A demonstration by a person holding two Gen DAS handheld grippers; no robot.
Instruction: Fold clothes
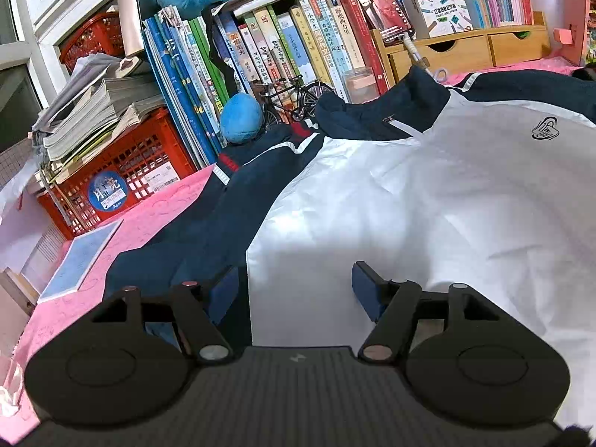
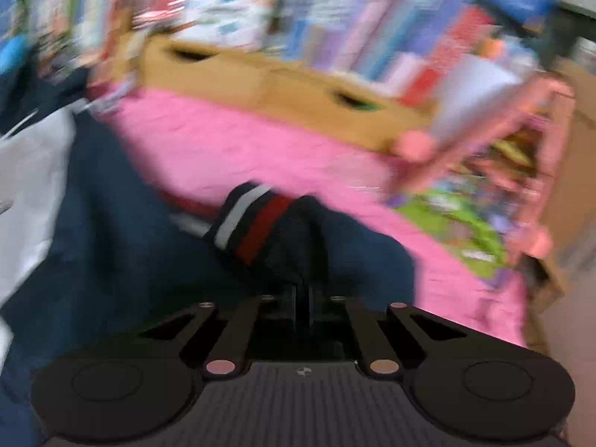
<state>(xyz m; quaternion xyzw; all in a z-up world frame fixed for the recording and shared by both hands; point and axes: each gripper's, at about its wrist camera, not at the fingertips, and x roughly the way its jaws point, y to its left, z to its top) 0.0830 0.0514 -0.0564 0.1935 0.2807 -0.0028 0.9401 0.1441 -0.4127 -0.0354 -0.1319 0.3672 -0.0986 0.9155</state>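
A white and navy jacket (image 1: 428, 193) lies spread front-up on the pink tablecloth (image 1: 160, 208), collar toward the books. Its navy sleeve (image 1: 223, 205) runs along the left, ending in a striped cuff (image 1: 227, 165). My left gripper (image 1: 296, 283) is open low over the white body by the sleeve seam, with nothing pinched between its fingers. The right wrist view is blurred. There my right gripper (image 2: 301, 290) is shut on the other navy sleeve (image 2: 354, 246), just behind its red and white striped cuff (image 2: 253, 223), which is bunched and lifted off the cloth.
A red crate (image 1: 123, 171) stacked with papers, a row of books, a blue plush (image 1: 240, 119) and a model bicycle (image 1: 294, 97) line the back. Wooden drawers (image 1: 458, 50) stand behind the collar. A flat blue pad (image 1: 82, 257) lies at the left. A pink rack (image 2: 521, 149) stands at the right.
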